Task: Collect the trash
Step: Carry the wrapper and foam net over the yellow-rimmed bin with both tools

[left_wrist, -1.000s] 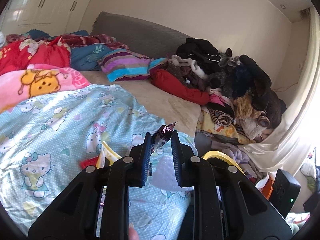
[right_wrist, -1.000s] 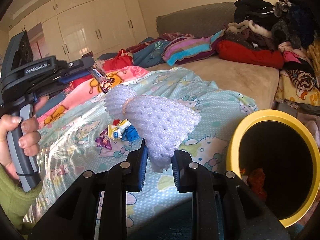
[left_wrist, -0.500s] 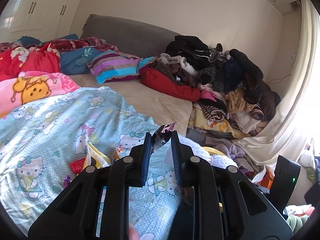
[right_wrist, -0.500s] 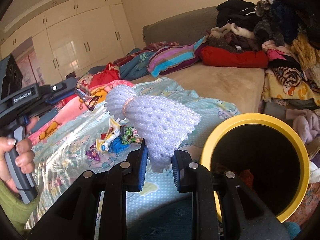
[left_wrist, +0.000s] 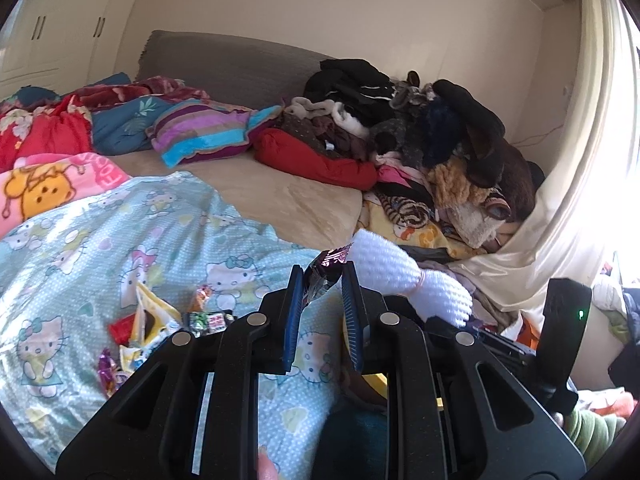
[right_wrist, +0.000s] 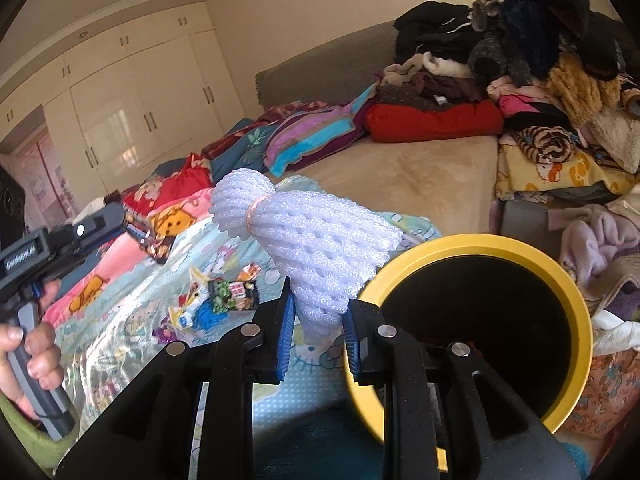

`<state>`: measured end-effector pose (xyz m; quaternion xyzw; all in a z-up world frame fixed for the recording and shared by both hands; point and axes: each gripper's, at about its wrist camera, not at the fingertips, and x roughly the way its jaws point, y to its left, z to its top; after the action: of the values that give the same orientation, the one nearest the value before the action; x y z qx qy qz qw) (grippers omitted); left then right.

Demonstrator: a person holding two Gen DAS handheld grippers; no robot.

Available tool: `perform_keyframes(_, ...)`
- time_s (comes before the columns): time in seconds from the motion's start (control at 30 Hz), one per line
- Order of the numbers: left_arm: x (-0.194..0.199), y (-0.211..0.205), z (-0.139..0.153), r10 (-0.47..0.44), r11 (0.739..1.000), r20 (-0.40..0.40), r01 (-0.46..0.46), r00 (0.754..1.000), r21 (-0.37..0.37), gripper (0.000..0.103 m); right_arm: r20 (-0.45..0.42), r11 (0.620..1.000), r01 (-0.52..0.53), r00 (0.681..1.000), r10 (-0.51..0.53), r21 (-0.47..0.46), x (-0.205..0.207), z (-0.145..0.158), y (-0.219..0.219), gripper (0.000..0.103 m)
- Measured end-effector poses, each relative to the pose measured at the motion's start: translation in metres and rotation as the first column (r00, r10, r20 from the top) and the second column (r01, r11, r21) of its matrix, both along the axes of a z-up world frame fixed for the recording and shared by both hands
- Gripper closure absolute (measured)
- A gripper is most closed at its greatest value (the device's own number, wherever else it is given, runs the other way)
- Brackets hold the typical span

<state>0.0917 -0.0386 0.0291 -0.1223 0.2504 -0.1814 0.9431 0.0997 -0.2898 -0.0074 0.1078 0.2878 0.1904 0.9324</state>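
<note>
I'm clamping a white foam net (right_wrist: 316, 240) in my right hand-held gripper (right_wrist: 318, 324), the yellow-rimmed bin (right_wrist: 576, 300) sitting at three o'clock, while my left hand-held gripper (left_wrist: 320, 304), its body lettered "GenRobot.AI", is pinching a dark wrapper (left_wrist: 324, 276).

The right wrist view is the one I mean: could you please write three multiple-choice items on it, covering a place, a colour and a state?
1. Where does the pile of wrappers lie?
A. on the Hello Kitty quilt
B. in the bin
C. on the clothes heap

2. What colour is the bin's rim?
A. red
B. yellow
C. green

3. What is the right claw doing?
A. hanging open and empty
B. gripping a sock
C. gripping the white foam net

Answers: 1 A, the wrappers rest on the Hello Kitty quilt; 2 B, the ring is yellow; 3 C, the net's lower end sits between the pads.
</note>
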Motion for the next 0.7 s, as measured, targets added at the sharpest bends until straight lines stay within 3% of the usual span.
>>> perform_keyframes(0.7,-0.004,-0.080,-0.009,-0.163,0.985,-0.026,0.164,0.986,0.045,0.089,-0.031,0.983,0.175,0.984,-0.173,0.064,0.010,-0.011,-0.080,0.082)
